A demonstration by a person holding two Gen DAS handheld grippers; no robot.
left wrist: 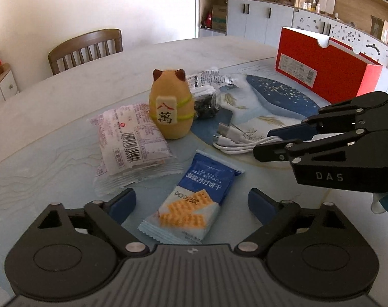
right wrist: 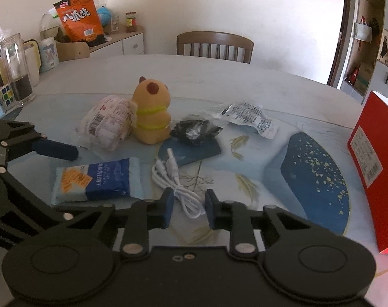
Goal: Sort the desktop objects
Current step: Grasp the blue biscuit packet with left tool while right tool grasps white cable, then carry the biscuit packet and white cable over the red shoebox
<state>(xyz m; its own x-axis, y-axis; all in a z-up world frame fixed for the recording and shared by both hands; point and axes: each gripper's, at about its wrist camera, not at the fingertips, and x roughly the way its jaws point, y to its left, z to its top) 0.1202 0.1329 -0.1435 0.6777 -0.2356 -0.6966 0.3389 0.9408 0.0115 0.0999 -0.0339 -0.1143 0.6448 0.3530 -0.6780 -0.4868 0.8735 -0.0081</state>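
White cable (right wrist: 180, 184) lies between our right gripper (right wrist: 189, 208) fingers, spread apart, untouched; our left gripper (left wrist: 191, 204), also spread, straddles the blue biscuit packet (left wrist: 194, 199).

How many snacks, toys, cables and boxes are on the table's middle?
Snack packets: 4 (pink, blue biscuits, dark, silver wrapper)
Toys: 1 (bear figure)
Cables: 1 (white)
Boxes: 1 (red)
Total: 7

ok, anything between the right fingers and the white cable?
Nothing. In the right wrist view the white cable already runs between the open right gripper fingers; only tabletop beneath.
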